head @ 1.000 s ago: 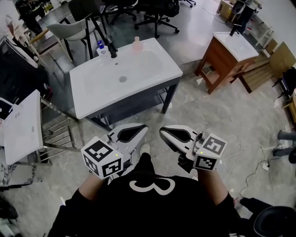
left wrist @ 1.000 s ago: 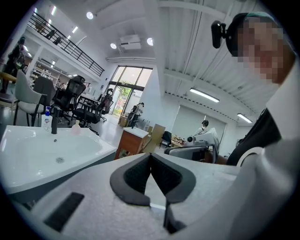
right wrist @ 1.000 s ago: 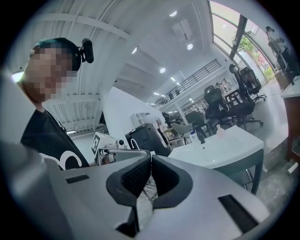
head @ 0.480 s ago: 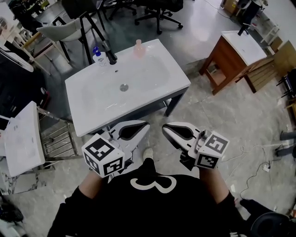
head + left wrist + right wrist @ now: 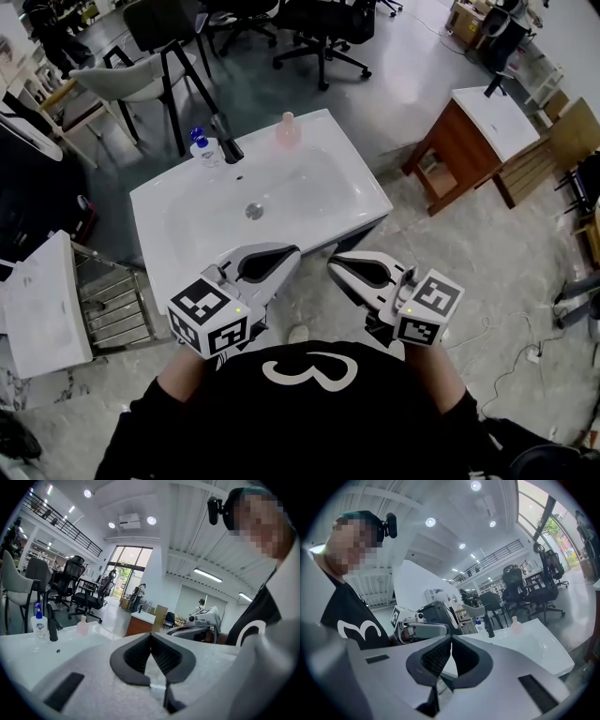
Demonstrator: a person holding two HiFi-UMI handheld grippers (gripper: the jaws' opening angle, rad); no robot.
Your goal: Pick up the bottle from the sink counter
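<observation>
The white sink counter [image 5: 319, 202] stands just ahead of me, with a black faucet [image 5: 230, 146] at its back edge. A clear bottle with a blue cap [image 5: 204, 150] stands left of the faucet, and a pink bottle [image 5: 288, 131] right of it. The left gripper view also has the blue-capped bottle [image 5: 39, 623] and the pink bottle [image 5: 82, 625]. My left gripper [image 5: 292, 251] and right gripper [image 5: 333, 261] hover side by side over the counter's near edge. Both are shut and hold nothing, well short of the bottles.
A wooden cabinet with a second sink [image 5: 473, 127] stands to the right. Office chairs [image 5: 323, 23] are behind the counter. A metal rack [image 5: 112, 300] and a white panel [image 5: 37, 291] are at the left. Cables [image 5: 525, 352] lie on the floor at right.
The sink counter has come nearer and lower in the head view as I stepped toward it. Both grippers stayed shut and kept their place in front of me.
</observation>
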